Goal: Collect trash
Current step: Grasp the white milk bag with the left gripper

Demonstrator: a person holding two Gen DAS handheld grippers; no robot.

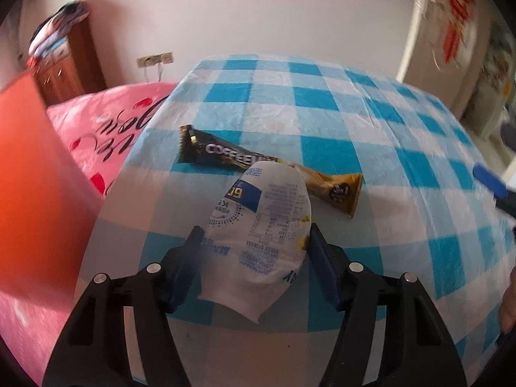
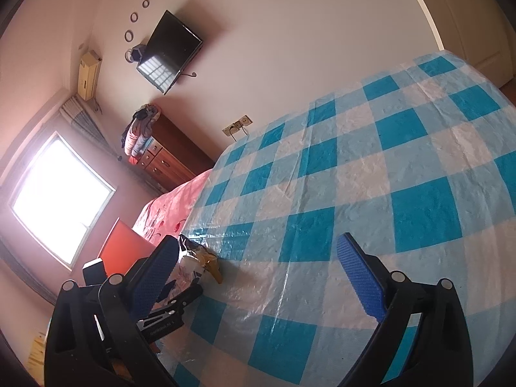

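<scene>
My left gripper is shut on a crumpled white wrapper with blue print, held just above the blue-and-white checked tablecloth. Behind it a black and gold coffee wrapper lies flat on the cloth. My right gripper is open and empty over the cloth. In the right wrist view the coffee wrapper and the white wrapper show past the left finger, with the left gripper's black body below them. A blue finger of the right gripper shows at the right edge of the left wrist view.
An orange-red bin or panel stands at the table's left side, also in the right wrist view. A pink bedspread lies beyond the table's left edge. A wooden dresser stands by the wall.
</scene>
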